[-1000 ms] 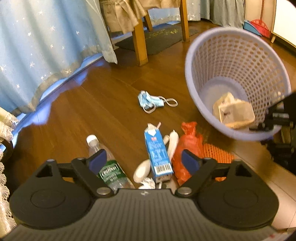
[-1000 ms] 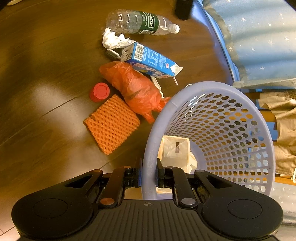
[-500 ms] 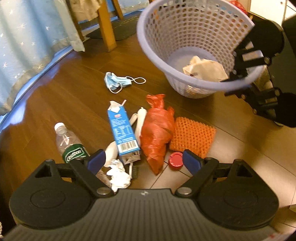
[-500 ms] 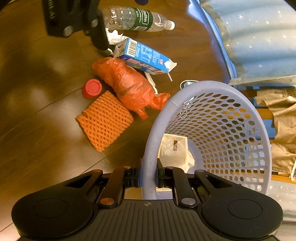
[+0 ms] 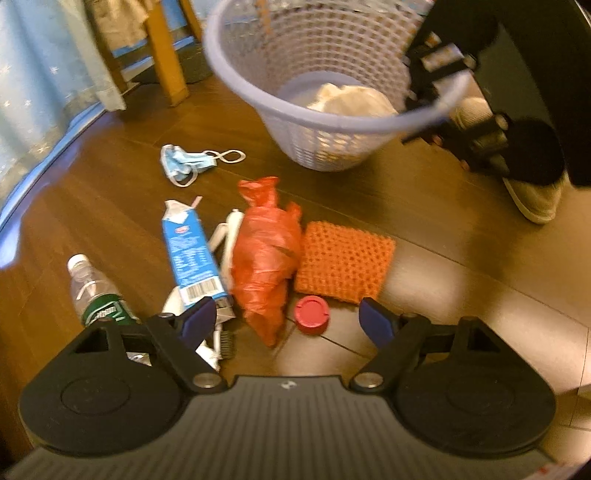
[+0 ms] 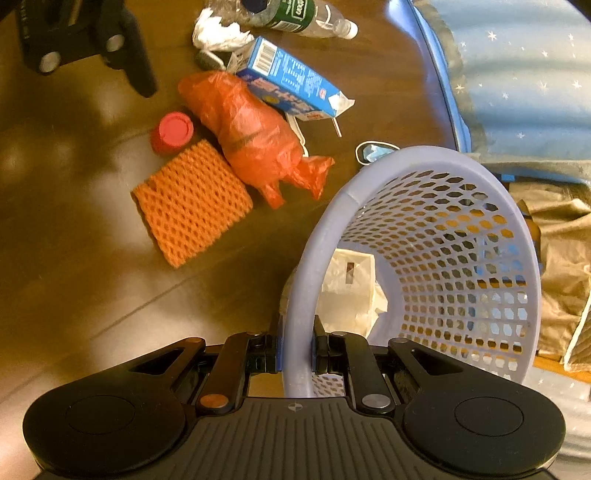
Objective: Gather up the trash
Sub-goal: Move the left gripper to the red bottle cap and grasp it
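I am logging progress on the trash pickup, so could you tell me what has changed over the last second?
The left gripper has dropped toward the floor litter, now over the red bottle cap and orange plastic bag; its jaws have just closed a little, with nothing gripped. The right gripper stays clamped on the lavender basket's rim. The litter has not moved.

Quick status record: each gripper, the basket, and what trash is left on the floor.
left gripper: jaws open, just been closing slightly, holding nothing, above the floor trash
right gripper: shut on the basket rim
basket: tilted, crumpled paper inside
floor trash: red bag, orange foam net, red cap, blue carton, bottle, face mask, white tissue
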The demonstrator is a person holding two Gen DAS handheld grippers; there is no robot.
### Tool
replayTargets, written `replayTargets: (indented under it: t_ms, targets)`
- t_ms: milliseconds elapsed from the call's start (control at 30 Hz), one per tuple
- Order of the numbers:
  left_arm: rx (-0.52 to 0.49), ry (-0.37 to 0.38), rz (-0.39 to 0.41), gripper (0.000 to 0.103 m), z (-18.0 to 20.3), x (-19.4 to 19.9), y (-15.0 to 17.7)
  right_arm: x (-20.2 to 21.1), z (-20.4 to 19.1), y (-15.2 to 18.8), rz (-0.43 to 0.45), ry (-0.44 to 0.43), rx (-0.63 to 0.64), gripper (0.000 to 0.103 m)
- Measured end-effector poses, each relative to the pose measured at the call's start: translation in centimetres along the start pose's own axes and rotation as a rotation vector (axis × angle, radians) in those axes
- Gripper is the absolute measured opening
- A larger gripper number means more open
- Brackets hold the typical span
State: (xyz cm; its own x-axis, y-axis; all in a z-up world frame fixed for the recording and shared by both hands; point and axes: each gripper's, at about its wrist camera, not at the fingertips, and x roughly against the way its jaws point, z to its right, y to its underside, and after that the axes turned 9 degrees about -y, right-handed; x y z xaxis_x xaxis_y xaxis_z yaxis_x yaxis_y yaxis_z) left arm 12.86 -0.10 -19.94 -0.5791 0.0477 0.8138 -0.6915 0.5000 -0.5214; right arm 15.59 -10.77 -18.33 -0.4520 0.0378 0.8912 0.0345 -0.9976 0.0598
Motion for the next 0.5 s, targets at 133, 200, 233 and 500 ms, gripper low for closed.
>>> replayTargets:
  t_ms: [133, 200, 233, 500]
  targets:
    - [-0.034, 0.026, -0.006, 0.073, 1.2, -1.1, 0.4, -0.4, -0.3, 0.5, -0.010, 0.008, 0.024, 0.010]
    - [-0.045, 0.034, -0.008, 0.072, 1.7, -1.6, 0.6, -0.5, -0.5, 0.6, -0.012, 0.007, 0.029, 0.010]
    - [-0.047, 0.038, -0.008, 0.071, 1.8, -1.9, 0.7, -0.5, -0.5, 0.6, -0.013, 0.008, 0.033, 0.010]
    - [-0.076, 0.071, -0.005, 0.067, 3.3, -3.9, 1.0, -0.8, -0.6, 0.9, -0.023, 0.011, 0.033, 0.010]
